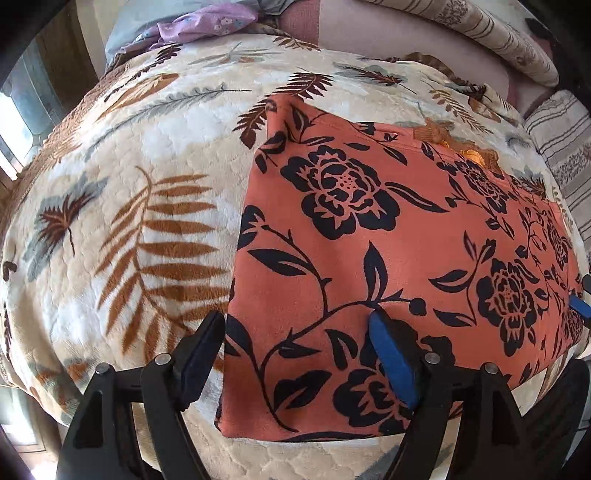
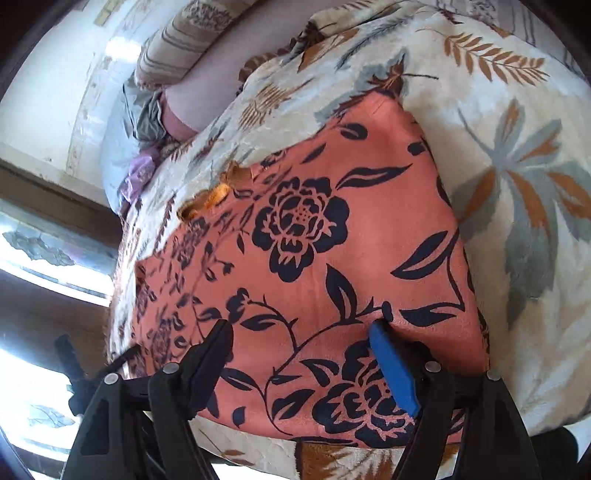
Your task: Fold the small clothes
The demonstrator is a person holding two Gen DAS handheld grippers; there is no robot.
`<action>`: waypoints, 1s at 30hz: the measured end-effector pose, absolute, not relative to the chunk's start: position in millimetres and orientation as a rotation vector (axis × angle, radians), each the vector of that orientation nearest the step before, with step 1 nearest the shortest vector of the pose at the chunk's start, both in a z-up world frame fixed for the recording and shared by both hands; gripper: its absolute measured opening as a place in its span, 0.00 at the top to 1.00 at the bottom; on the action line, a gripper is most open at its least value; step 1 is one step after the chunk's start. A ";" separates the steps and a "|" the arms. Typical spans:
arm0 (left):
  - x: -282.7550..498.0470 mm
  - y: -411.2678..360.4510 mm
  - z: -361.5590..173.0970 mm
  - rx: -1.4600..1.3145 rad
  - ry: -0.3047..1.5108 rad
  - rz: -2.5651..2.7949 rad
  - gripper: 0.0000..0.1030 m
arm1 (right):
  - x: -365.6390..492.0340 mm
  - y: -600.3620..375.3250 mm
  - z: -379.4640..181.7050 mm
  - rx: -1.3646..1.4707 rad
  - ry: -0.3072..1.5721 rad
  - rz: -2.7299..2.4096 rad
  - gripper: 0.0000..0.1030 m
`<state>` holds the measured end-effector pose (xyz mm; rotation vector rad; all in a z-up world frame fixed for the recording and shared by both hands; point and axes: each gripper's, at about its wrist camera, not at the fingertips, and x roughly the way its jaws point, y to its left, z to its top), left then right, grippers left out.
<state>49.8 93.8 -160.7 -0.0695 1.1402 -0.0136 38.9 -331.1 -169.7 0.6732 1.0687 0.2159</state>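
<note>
Left wrist view: the orange garment (image 1: 388, 258) with its black flower print lies folded flat into a rough rectangle on the leaf-patterned blanket (image 1: 129, 184) covering the bed. The left tongs (image 1: 295, 332) stand spread wide — the dark finger sits over the blanket just beside the garment's near left edge, the blue-padded finger over the cloth itself — and nothing is pinched between them. At the garment's far edge a bit of golden trim (image 1: 469, 153) peeks out. Beyond the garment, at the head of the blanket, lies a lilac cloth (image 1: 207, 24); a striped pillow (image 1: 491, 33) lies past the garment's far right corner.

Right wrist view: the same garment (image 2: 332, 240) fills the middle, flat on the blanket (image 2: 517, 184). The right tongs (image 2: 299, 332) are also spread apart, both fingers above the garment's near edge, gripping nothing. Whether the tips touch the cloth cannot be told. The trim (image 2: 214, 197) shows at the garment's left edge.
</note>
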 end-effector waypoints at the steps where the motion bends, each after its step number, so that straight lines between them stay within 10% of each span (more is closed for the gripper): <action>1: 47.2 96.8 -155.0 -0.095 1.127 0.011 0.21 | 38.4 -328.1 -157.8 0.652 1.043 0.230 0.23; 30: 155.2 75.2 -155.7 0.073 1.146 0.081 0.21 | 158.0 -375.9 -181.4 0.607 1.104 0.082 0.17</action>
